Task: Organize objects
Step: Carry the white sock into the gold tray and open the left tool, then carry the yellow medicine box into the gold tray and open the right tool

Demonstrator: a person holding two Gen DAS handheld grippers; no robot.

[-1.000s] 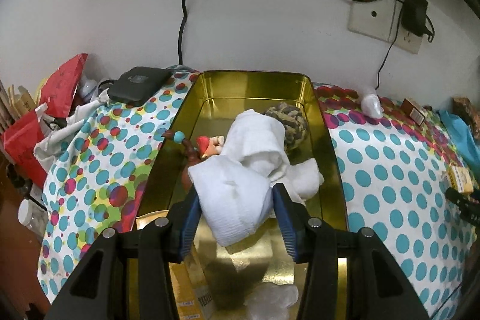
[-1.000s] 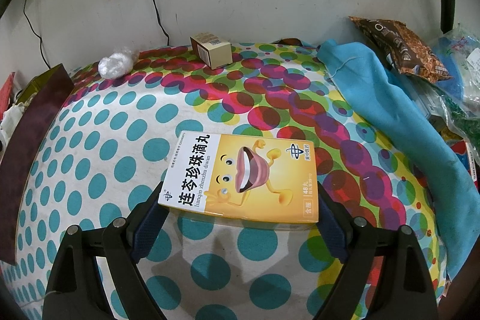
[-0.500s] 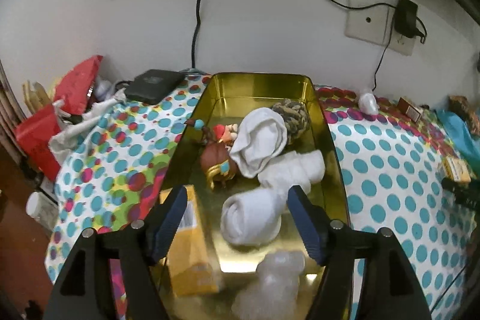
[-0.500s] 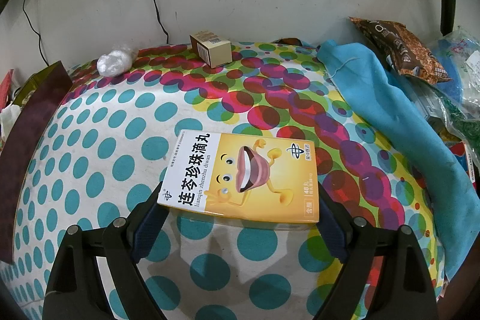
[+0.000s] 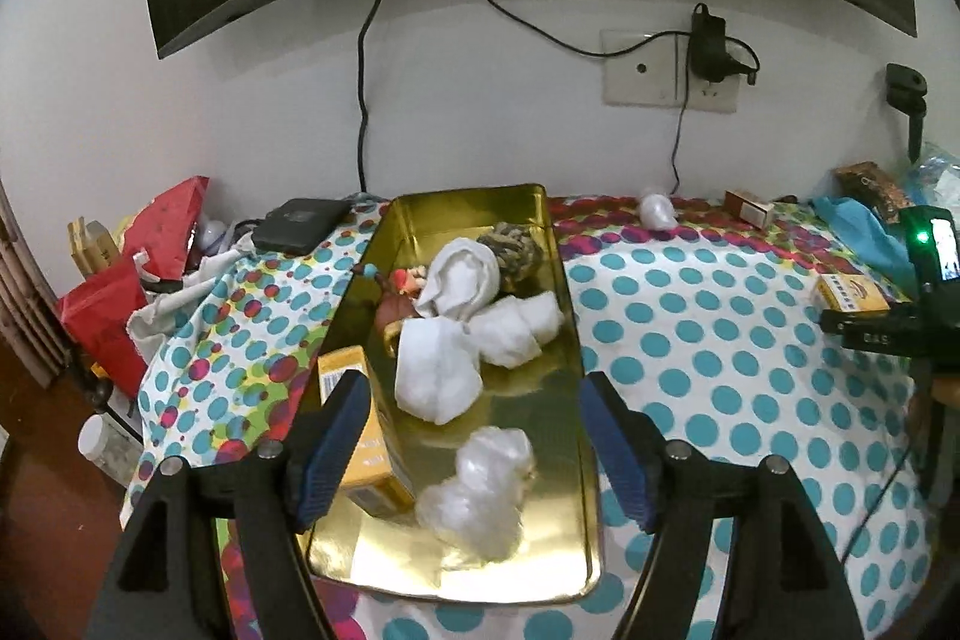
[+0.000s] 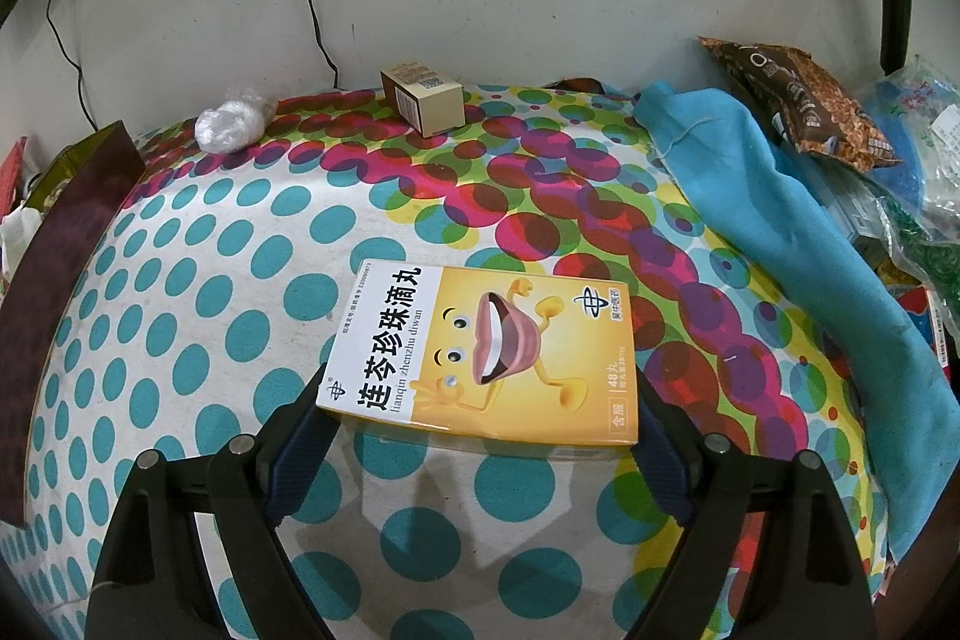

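Note:
A gold tin tray [image 5: 571, 340] holds rolled white cloths [image 5: 438, 370], a small toy figure [image 5: 401, 293], a rope ball [image 5: 511, 244], a yellow carton [image 5: 360, 451] and a wad of clear plastic [image 5: 480, 484]. My left gripper [image 5: 473, 382] hovers over the tray's near half. Its jaws are opening wide and the pads touch nothing. A flat yellow medicine box [image 6: 480, 352] lies on the dotted tablecloth. My right gripper [image 6: 480, 400] is closed on the box's near corners, one pad against each side. The left wrist view shows that gripper [image 5: 864, 325] at the far right.
A small tan box [image 6: 426, 100] and a plastic wad [image 6: 231, 121] sit by the wall. A blue cloth [image 6: 780, 232], a snack bag [image 6: 804, 100] and plastic bags crowd the right edge. Red bags [image 5: 120, 304] and a black device [image 5: 300, 223] lie left of the tray.
The left gripper let go of the white cloth, spread its jaws and drew back and up from the tray. The cloth now lies in the tray. The right gripper and box stayed put.

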